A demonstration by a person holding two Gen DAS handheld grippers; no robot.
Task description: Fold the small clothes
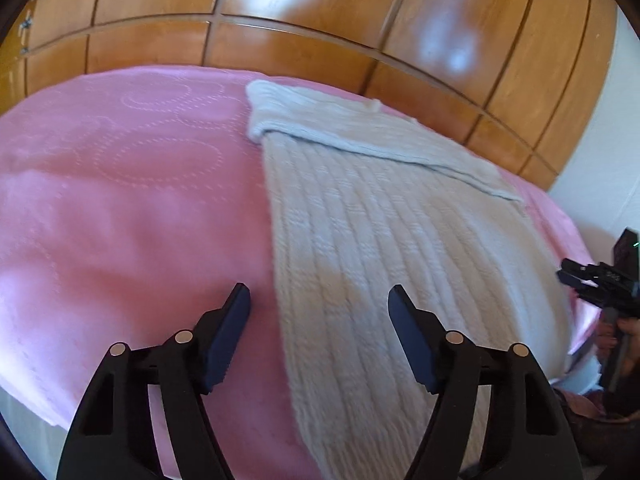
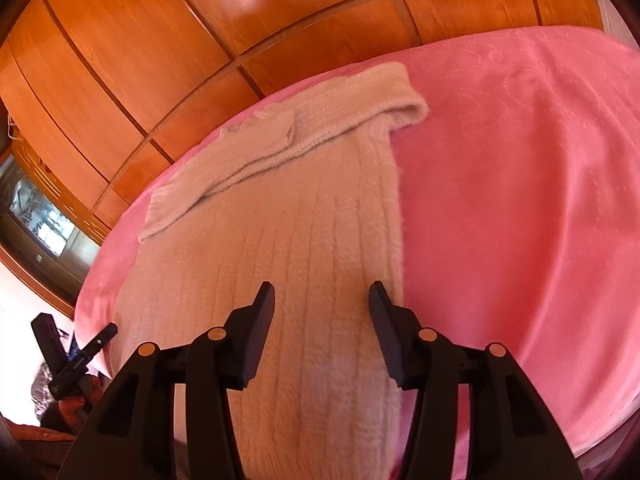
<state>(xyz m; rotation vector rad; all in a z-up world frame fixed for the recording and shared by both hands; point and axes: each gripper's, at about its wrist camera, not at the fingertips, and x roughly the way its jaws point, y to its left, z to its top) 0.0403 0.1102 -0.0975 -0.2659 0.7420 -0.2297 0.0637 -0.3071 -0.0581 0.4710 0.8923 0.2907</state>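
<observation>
You are working with one white knit sweater (image 1: 360,240), lying flat at twelve o'clock on the pink bedspread (image 1: 120,200). Your left gripper (image 1: 318,300) and right gripper (image 2: 322,294) are hovering spread, pinching nothing. Wooden wardrobe panels (image 1: 280,8) are standing behind the bed.

A pink bedspread (image 1: 120,200) lies before glossy wooden wardrobe panels (image 1: 280,8).

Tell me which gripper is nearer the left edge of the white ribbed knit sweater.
Left. The left gripper straddles that sweater edge above the pink blanket; the right gripper is near the opposite edge.
</observation>
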